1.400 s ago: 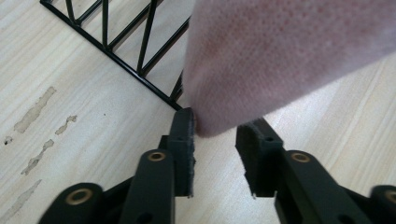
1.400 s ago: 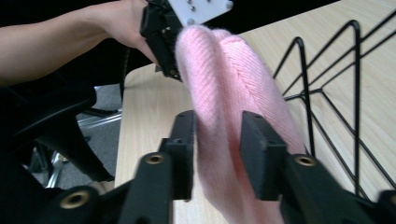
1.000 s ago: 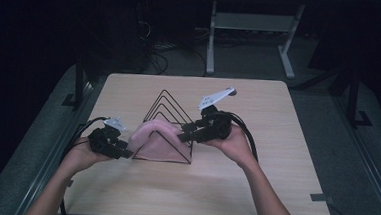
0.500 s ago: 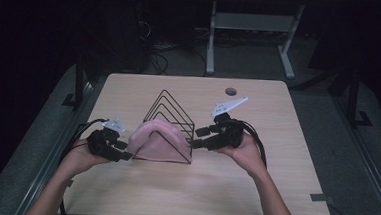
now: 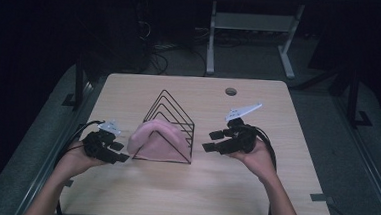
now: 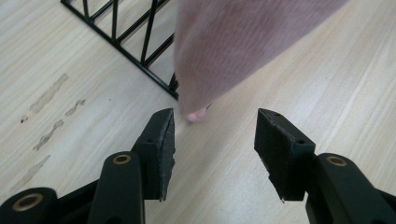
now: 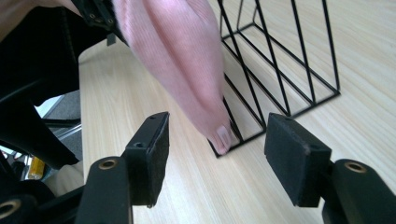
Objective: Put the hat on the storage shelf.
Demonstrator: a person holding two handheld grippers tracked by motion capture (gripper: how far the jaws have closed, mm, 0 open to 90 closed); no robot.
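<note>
While your left gripper [image 5: 119, 152] sits low at the near-left of the table [image 5: 273, 192], its jaws stand apart with nothing pressed between them; they have just been opening. Seen along those jaws in the left gripper view, the left gripper [image 6: 215, 135] shows bare wood between its pads, and the lower tip of the pink cloth [image 6: 243, 46] hangs just ahead of the gap, not touching either pad.

Your right gripper [image 5: 211, 141] is likewise released, its jaws wide and also just opening, with nothing clamped. From above it sits clear of the rack's right side, pointing back toward it. Along its own jaws, the right gripper [image 7: 217, 154] frames the corner of the cloth [image 7: 187, 70], which lies beyond the pads and apart from them.

Moving outward, the pink cloth [image 5: 154, 140] is draped over the front of the black wire rack [image 5: 170, 111], a triangular frame of nested wires standing near the middle of the table. The cloth covers the rack's near-left part and spills down its left side toward the tabletop, between your two grippers and closer to the left one. The rack's base wires [image 7: 280, 70] rest flat on the wood.

Farther off, a small round hole [image 5: 231, 91] sits in the tabletop near its far edge, and a dark floor with a grey metal stand [image 5: 248, 26] lies behind the table.
</note>
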